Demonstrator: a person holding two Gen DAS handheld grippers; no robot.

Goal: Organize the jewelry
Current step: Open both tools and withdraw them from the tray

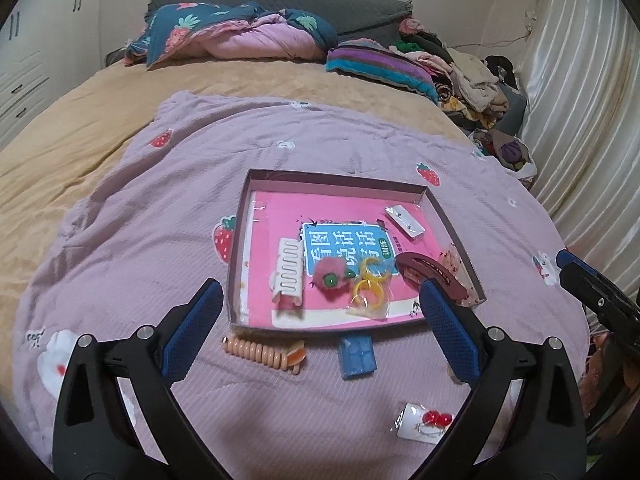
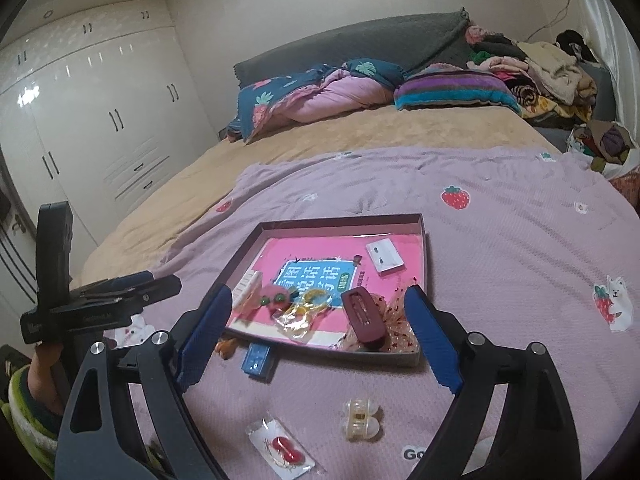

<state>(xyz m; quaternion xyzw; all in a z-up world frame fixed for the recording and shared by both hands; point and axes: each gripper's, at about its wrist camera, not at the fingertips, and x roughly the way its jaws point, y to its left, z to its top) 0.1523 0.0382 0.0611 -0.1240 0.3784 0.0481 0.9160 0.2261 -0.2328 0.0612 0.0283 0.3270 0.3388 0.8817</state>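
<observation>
Lilac blanket (image 1: 160,216) bare beyond shallow tray (image 1: 240,240) rim, left tool (image 1: 320,320) released, right tool (image 2: 320,332) released

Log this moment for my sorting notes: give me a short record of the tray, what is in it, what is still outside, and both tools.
tray: shallow box on lilac blanket
in tray: white comb clip, pink pompom, yellow rings, maroon barrette, earring card
outside tray: peach coil tie, blue block, red bead packet, clear claw clip
left tool: open, empty
right tool: open, empty
</observation>
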